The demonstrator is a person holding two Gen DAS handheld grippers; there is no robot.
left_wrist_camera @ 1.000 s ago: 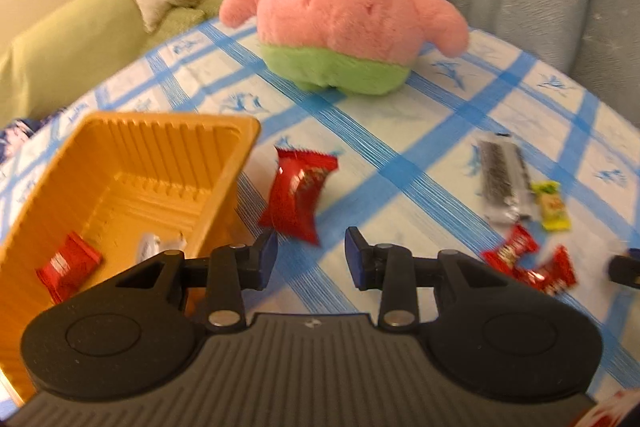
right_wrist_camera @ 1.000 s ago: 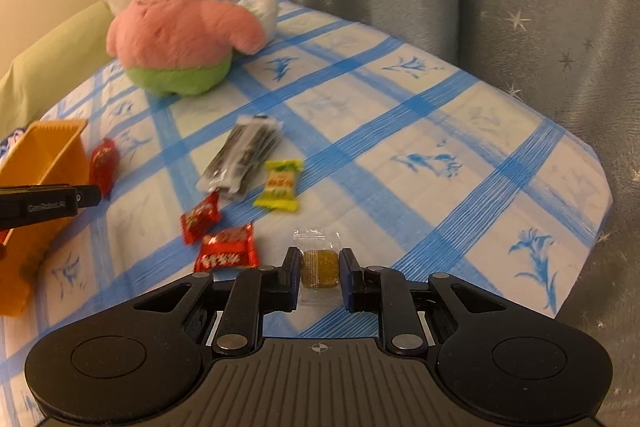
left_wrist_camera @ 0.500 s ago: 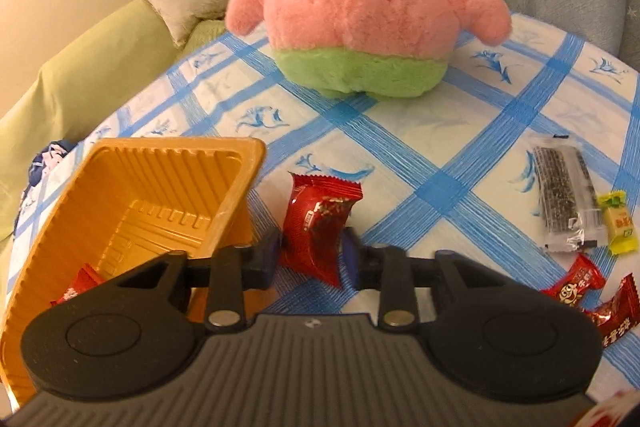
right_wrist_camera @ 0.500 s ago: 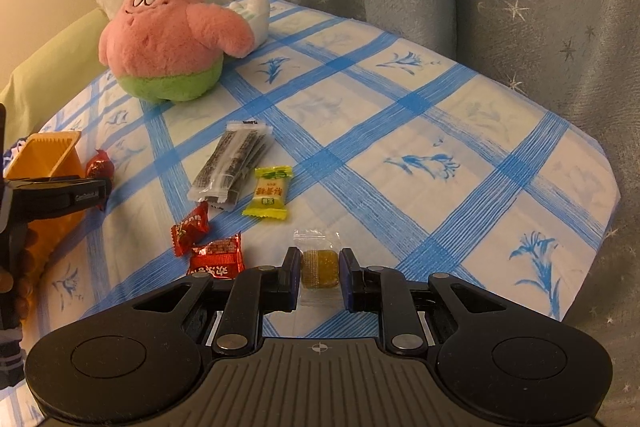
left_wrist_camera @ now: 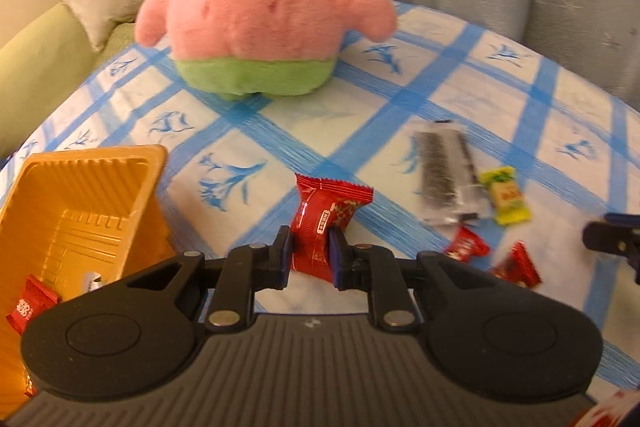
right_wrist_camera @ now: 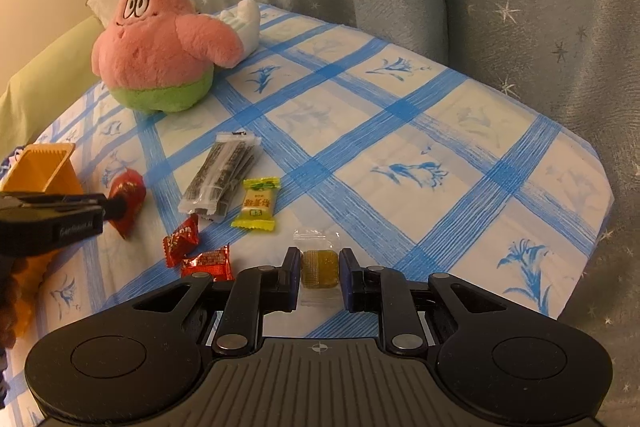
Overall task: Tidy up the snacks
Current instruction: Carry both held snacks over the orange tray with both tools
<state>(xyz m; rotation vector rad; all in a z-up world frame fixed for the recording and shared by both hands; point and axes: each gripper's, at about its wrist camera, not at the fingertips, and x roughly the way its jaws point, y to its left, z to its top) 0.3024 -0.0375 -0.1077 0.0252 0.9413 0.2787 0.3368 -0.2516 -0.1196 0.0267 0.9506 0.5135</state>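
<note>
Only the left wrist view shows inside the orange tray (left_wrist_camera: pixel 86 201), where a red packet (left_wrist_camera: pixel 30 301) lies. The left gripper (left_wrist_camera: pixel 308 255) has just been closing and is clamped on a red snack (left_wrist_camera: pixel 324 223) beside the tray. The right gripper (right_wrist_camera: pixel 320 273) is closed narrowly around a clear-wrapped amber candy (right_wrist_camera: pixel 319 267) at the tablecloth's (right_wrist_camera: pixel 400 147) near edge.

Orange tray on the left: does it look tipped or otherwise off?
Yes. The orange tray sits tilted, its open side leaning toward the camera rather than flat on the tablecloth. A red snack lies inside at its low end.
</note>
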